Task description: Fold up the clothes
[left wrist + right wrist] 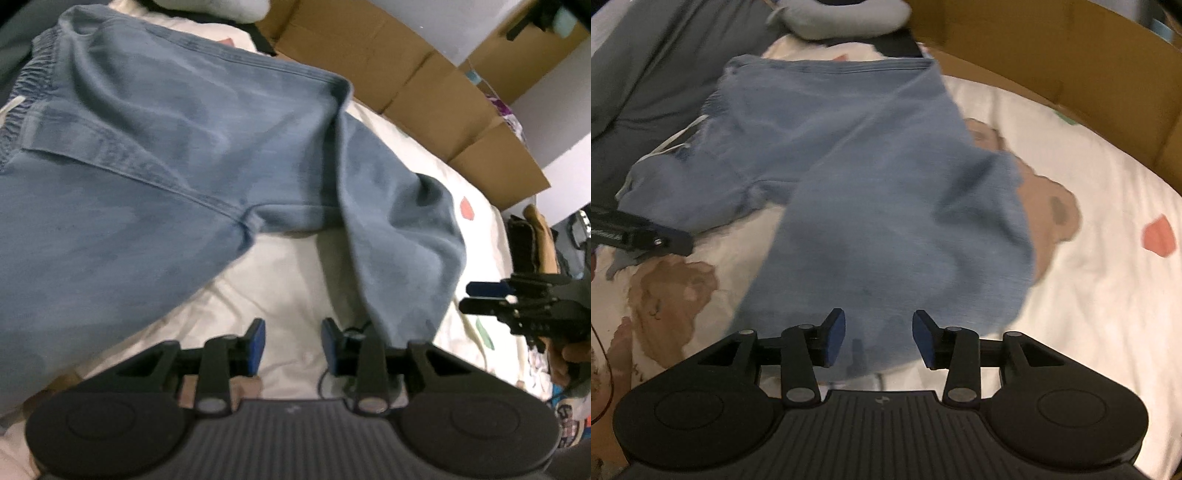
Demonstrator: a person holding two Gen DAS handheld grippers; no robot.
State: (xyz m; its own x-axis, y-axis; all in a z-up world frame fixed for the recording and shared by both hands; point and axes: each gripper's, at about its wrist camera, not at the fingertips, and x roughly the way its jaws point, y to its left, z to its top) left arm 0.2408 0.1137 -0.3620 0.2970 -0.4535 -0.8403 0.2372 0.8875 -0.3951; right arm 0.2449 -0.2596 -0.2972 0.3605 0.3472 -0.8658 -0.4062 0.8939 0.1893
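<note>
A pair of blue denim-look shorts (166, 147) lies spread on a white printed bedsheet (288, 266), its elastic waistband at the upper left. In the left wrist view my left gripper (293, 343) is open over bare sheet, just short of the crotch, between the two legs. My right gripper (476, 297) shows at the right edge, beside the far leg. In the right wrist view my right gripper (879, 332) stands open above the hem of one leg of the shorts (868, 184), pads not pressing the cloth. One left gripper finger (665, 242) pokes in from the left by the other leg.
Cardboard boxes (424, 85) line the bed's far side (1071, 55). A grey neck pillow (846, 18) and a dark grey blanket (657, 74) lie beyond the waistband. A hand (569, 358) grips the right tool. The sheet (1089, 184) has bear and heart prints.
</note>
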